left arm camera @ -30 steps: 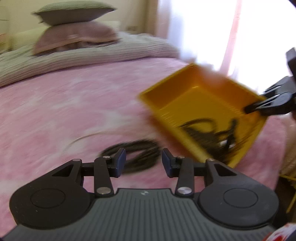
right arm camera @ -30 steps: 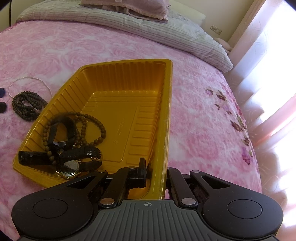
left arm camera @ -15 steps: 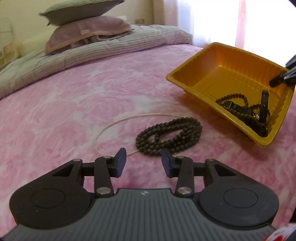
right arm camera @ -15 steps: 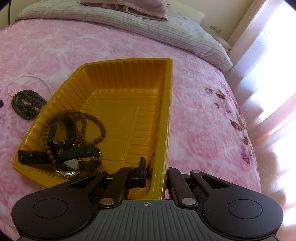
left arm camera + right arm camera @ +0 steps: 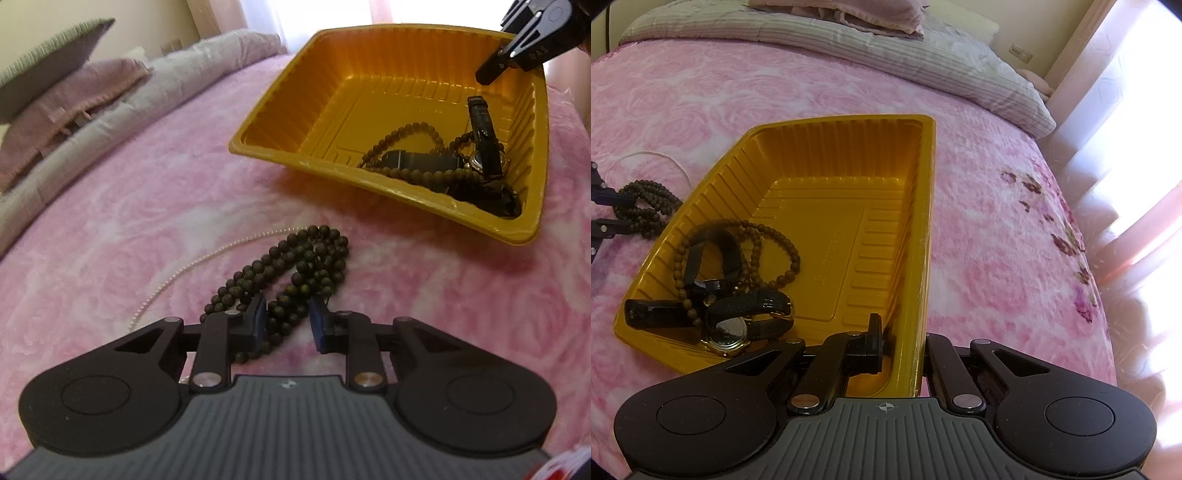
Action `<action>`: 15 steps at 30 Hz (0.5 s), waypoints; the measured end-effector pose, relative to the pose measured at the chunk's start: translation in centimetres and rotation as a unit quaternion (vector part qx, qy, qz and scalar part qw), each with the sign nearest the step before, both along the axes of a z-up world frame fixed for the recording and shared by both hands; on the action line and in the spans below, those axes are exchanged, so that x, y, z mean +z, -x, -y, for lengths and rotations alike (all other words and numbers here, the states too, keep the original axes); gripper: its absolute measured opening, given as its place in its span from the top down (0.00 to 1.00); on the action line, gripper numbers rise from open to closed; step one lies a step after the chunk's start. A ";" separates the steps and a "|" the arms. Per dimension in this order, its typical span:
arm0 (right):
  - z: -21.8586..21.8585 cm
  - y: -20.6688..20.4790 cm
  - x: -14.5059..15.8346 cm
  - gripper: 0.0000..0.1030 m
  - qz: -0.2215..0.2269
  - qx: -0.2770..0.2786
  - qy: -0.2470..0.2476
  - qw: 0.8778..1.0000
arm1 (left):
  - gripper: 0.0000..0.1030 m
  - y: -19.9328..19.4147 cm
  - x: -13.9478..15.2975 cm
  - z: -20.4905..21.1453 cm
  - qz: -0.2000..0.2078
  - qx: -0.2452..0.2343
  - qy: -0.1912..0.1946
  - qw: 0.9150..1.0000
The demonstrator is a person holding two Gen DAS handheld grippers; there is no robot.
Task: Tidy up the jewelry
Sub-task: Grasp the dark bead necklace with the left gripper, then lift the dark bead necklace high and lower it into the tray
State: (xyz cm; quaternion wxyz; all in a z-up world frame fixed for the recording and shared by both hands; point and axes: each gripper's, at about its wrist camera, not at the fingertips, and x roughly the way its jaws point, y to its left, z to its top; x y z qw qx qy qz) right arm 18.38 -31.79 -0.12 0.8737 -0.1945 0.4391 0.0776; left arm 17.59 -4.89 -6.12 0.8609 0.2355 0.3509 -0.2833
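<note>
A yellow plastic tray [image 5: 258, 147] [image 5: 927, 221] lies tilted on the pink bedspread. It holds black-strapped watches [image 5: 727, 330] and a brown bead bracelet [image 5: 775, 236]. My right gripper [image 5: 903, 332] is shut on the tray's near wall, one finger inside and one outside; it also shows at the tray's far corner [image 5: 517, 48]. A coiled dark bead necklace [image 5: 295, 266] [image 5: 646, 203] rests on the bed to the left of the tray. My left gripper [image 5: 286, 321] straddles its near end, jaws closing, with the beads between the pads and a slight gap still showing. A thin pearl chain [image 5: 192, 264] curves beside it.
Pillows [image 5: 55, 96] and a folded grey striped blanket [image 5: 886, 48] lie at the head of the bed. The bed's edge and a bright curtain [image 5: 1126, 129] are to the right of the tray. Open pink bedspread lies beyond the tray.
My left gripper has dropped and rolled, coming in over the dark bead necklace, and its jaws have narrowed around the beads. The right gripper and the tray have stayed put.
</note>
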 end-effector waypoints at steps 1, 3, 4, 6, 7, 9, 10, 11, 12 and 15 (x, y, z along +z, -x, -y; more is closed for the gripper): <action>0.0 0.0 0.0 0.95 0.000 0.000 0.000 1.000 | 0.78 -0.2 -0.1 -0.1 -0.006 -0.002 0.001 1.000; 0.0 0.0 0.0 0.95 0.000 0.000 0.000 1.000 | 0.85 -0.2 0.1 -0.3 -0.013 -0.003 0.002 1.000; 0.0 0.0 0.0 0.95 0.000 0.001 0.001 1.000 | 0.90 -0.2 0.2 -0.3 -0.016 -0.001 0.001 1.000; -0.1 0.0 -0.1 0.95 0.001 0.001 0.002 1.000 | 0.94 0.0 0.7 -0.5 -0.016 -0.001 0.005 1.000; -0.1 0.0 0.0 0.95 0.001 0.001 0.003 1.000 | 0.94 0.2 0.9 -0.7 -0.011 -0.001 0.007 1.000; -0.2 0.0 -0.1 0.95 0.002 0.002 0.004 1.000 | 0.94 0.9 1.8 -0.9 0.007 -0.002 0.009 1.000; -0.2 0.0 -0.1 0.95 0.002 0.002 0.005 1.000 | 0.94 1.2 2.3 -1.1 0.013 0.000 0.013 1.000; -0.2 0.0 -0.1 0.95 0.002 0.002 0.004 1.000 | 0.94 1.3 2.9 -1.3 0.019 0.001 0.018 1.000; -0.2 0.0 -0.1 0.95 0.002 0.002 0.004 1.000 | 0.94 1.4 3.7 -1.5 0.026 0.003 0.023 0.999; -0.3 0.0 0.0 0.95 0.003 0.003 0.006 1.000 | 0.94 1.7 6.3 -2.2 0.053 0.015 0.037 0.998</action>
